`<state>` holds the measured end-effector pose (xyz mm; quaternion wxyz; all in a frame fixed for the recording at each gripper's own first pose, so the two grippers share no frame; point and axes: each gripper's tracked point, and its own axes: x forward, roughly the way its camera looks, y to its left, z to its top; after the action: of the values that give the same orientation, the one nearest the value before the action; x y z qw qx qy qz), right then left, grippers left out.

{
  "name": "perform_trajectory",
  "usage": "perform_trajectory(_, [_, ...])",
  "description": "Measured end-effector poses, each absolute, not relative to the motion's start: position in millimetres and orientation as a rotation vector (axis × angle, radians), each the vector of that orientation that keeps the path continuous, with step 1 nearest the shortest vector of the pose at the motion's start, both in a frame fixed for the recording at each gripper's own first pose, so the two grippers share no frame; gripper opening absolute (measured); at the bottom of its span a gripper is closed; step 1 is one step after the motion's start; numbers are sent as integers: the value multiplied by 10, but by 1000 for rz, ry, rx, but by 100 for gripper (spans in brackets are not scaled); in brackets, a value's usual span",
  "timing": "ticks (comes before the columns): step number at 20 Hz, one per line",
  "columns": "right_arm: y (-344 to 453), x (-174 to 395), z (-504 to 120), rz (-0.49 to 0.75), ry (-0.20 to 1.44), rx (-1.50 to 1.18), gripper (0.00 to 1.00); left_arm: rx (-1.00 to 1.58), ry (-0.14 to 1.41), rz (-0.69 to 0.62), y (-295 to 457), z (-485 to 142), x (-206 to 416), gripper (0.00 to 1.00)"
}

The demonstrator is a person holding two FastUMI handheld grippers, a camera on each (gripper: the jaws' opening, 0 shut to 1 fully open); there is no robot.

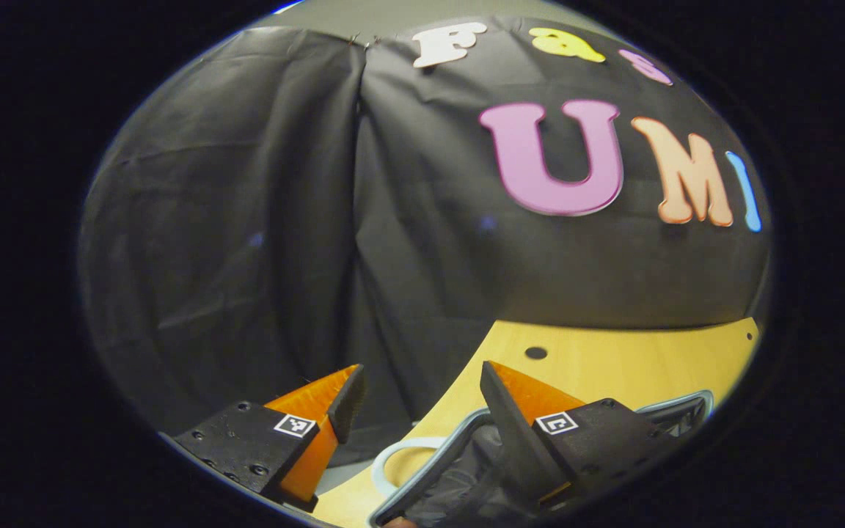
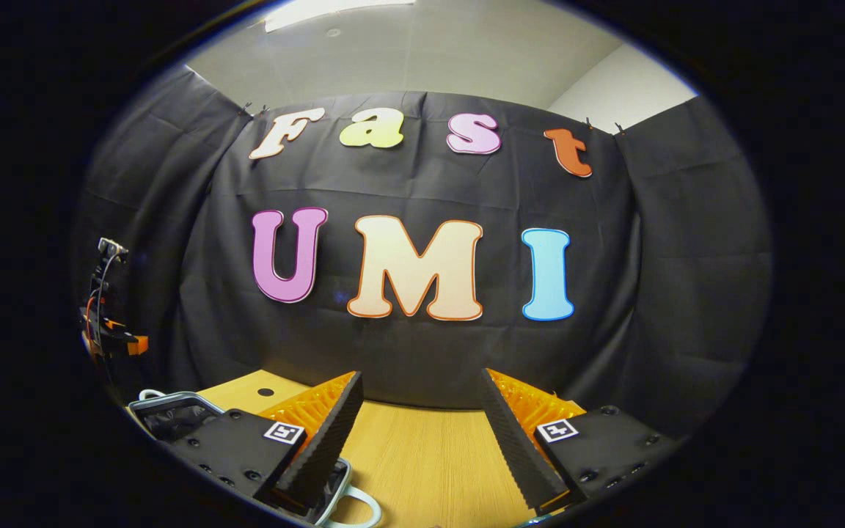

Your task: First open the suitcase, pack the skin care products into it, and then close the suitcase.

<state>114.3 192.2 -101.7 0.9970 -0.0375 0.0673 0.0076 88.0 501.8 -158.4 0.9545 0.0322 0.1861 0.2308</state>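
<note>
Left gripper hangs with its jaws spread wide and nothing between them, black booth cloth straight ahead. Just under the right jaw sits the open suitcase, its pale blue-grey rim and dark lining showing, with a light handle loop poking out between the two jaws, low on the wooden worktop.

Over in the right gripper view, the right gripper is wide open too, holding nothing, bare worktop running between its jaws. The suitcase lies off beyond the left jaw, a handle loop curling out beneath that jaw. Farther left, the other gripper hangs above the case.
</note>
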Motion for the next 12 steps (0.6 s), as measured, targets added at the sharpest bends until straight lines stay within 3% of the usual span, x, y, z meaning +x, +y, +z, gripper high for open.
perform_trajectory(2, [1792, 1084, -964, 28, 127, -68, 100, 66, 321, 431, 4665, -1298, 838, 98])
perform_trajectory(3, [1697, 1050, -921, 30, 121, -65, 100, 56, 306, 415, 4523, -1208, 738, 94])
perform_trajectory(6, [1464, 948, -814, 37, 103, -42, 99, 38, 256, 361, 3966, -946, 628, 94])
perform_trajectory(7, [1380, 918, -802, 39, 103, -39, 99, 39, 241, 341, 3764, -887, 647, 99])
perform_trajectory(8, [1300, 879, -781, 40, 100, -38, 99, 42, 224, 323, 3589, -815, 656, 94])
perform_trajectory(9, [1227, 852, -744, 41, 93, -35, 99, 51, 211, 306, 3392, -762, 670, 99])
perform_trajectory(11, [1056, 791, -671, 38, 79, -31, 99, 61, 199, 266, 3030, -715, 662, 94])
perform_trajectory(12, [979, 756, -649, 37, 73, -28, 99, 63, 194, 242, 2837, -690, 654, 99])
